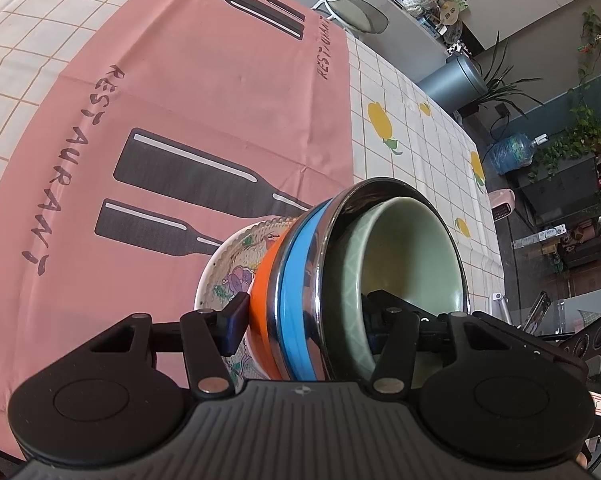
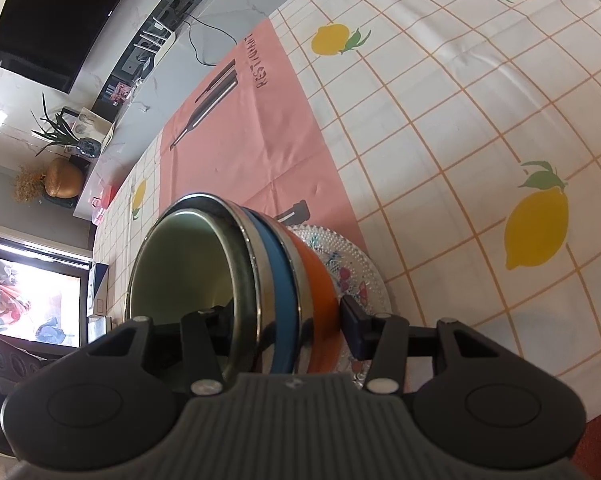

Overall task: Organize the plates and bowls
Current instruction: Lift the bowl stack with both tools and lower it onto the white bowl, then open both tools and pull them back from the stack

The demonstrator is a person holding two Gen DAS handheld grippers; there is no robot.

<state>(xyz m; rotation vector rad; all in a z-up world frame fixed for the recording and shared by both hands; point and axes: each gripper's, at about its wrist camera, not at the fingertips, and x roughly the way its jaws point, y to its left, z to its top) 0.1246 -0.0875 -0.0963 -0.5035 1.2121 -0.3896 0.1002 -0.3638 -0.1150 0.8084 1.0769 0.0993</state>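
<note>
A stack of nested bowls stands on a floral plate point(image 1: 224, 264) on the pink cloth point(image 1: 204, 92). From the bottom up it holds an orange bowl point(image 1: 262, 300), a blue-banded steel bowl point(image 1: 300, 280) and a pale green bowl point(image 1: 404, 248) inside. My left gripper point(image 1: 306, 320) is shut on the stack's side: one finger under the orange bowl, the other inside the green bowl. In the right wrist view the same plate point(image 2: 352, 276), orange bowl point(image 2: 320, 284), blue bowl point(image 2: 276, 264) and green bowl point(image 2: 184, 264) show. My right gripper point(image 2: 284, 324) is shut on the opposite side likewise.
The table wears a white lemon-print cloth point(image 2: 460, 120) under the pink one. A chair point(image 1: 352, 12) stands at the far table edge. Shelves, plants and a water bottle point(image 1: 512, 152) stand beyond the table. A television point(image 2: 60, 12) hangs on the wall.
</note>
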